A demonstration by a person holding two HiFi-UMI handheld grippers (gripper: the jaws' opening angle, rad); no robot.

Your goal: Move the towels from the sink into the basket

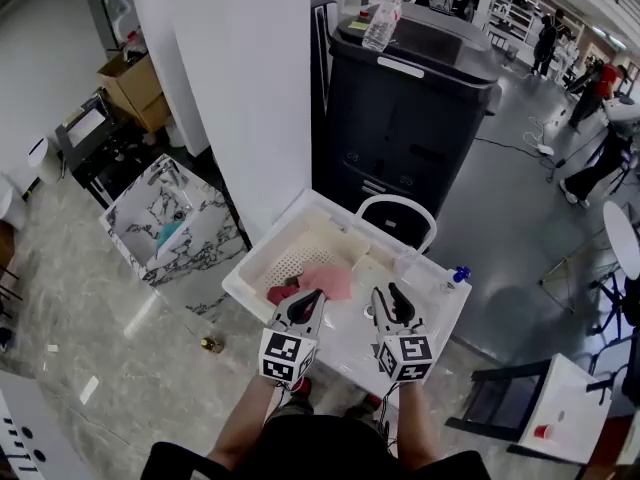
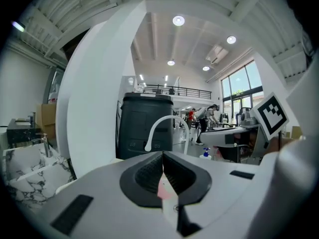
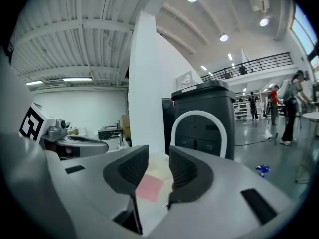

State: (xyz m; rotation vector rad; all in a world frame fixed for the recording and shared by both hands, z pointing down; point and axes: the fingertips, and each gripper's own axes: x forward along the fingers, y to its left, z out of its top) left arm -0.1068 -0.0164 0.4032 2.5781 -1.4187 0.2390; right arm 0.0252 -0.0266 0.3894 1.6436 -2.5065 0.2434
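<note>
Hovering with jaws apart, the right gripper (image 1: pixel 388 296) is likely needing a low pinch on the pink cloth towel (image 1: pixel 328 281) at ten o'clock; the left gripper (image 1: pixel 315 299) is sitting closed.

Left gripper (image 1: pixel 316 295) has jaws together, seemingly empty; right gripper (image 1: pixel 387 290) beside it has jaws apart.

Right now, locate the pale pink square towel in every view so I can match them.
Head view: the pale pink square towel lies in the white sink, centre frame.
Left gripper view: only a pink sliver low centre, likely it.
Right gripper view: low centre.
Shared landmark: the white arched faucet.
</note>
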